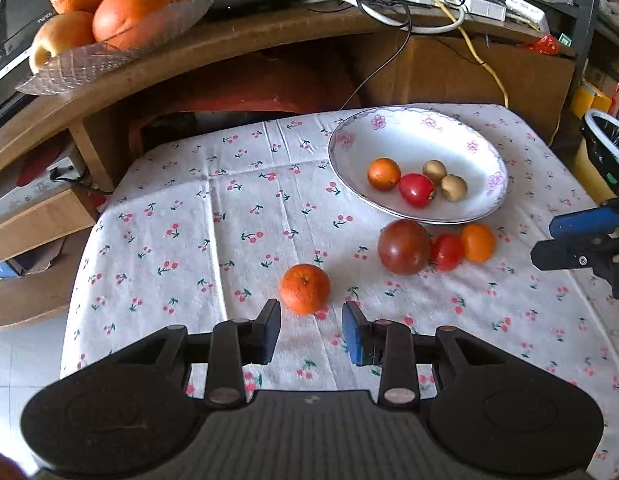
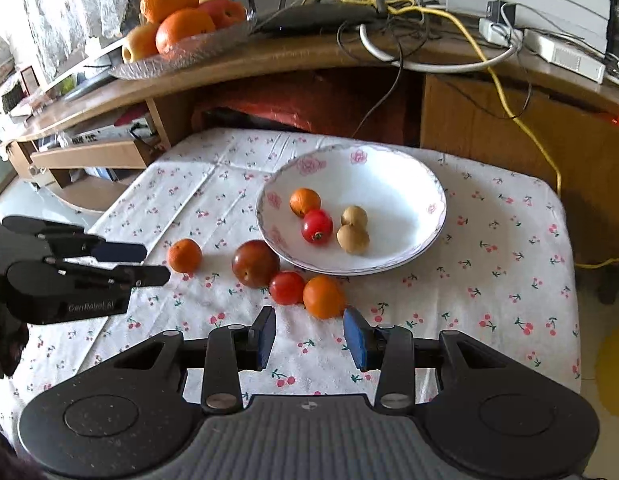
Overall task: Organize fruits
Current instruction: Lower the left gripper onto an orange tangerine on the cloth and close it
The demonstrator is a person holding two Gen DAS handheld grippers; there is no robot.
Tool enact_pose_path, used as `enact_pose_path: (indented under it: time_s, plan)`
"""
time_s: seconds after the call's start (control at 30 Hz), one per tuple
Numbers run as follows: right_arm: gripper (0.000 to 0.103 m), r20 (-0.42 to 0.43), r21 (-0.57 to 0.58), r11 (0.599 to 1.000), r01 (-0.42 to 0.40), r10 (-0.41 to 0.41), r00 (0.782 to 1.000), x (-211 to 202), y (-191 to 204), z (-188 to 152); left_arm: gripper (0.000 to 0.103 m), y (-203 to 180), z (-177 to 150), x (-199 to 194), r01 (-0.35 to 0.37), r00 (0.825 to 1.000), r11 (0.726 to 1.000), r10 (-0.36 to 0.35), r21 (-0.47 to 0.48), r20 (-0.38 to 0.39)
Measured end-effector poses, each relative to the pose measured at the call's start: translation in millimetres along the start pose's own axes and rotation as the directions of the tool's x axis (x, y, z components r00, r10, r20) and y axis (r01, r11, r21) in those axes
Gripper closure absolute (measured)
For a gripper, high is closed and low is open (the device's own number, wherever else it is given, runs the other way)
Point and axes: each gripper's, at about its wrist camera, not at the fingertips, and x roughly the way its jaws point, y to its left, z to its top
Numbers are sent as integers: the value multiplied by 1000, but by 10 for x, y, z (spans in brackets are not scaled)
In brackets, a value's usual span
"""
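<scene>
Both tools wide open, empty. Left tool [image 1: 311,330] near mandarin [image 1: 305,289]: light, soft, rolls; grip across middle gently.

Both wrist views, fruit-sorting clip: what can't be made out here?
- Right gripper, left wrist view: cut off by the right edge, so its jaw gap is unreadable there.
- Glass dish on the shelf, left wrist view: back fruits hidden by the front oranges; the count is unclear.
- Small orange beside the white bowl: whether it touches the rim cannot be told.
- Label on the left gripper, right wrist view: blurred.
</scene>
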Motion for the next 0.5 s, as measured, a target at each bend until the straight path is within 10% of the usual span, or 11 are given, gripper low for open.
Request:
enact_pose_path:
  time_s: [0.5]
  plan:
    - [69, -60, -53, 999, -13, 10, 998, 425, -71, 68, 61, 200, 52, 180, 36, 999, 999, -35, -27, 12]
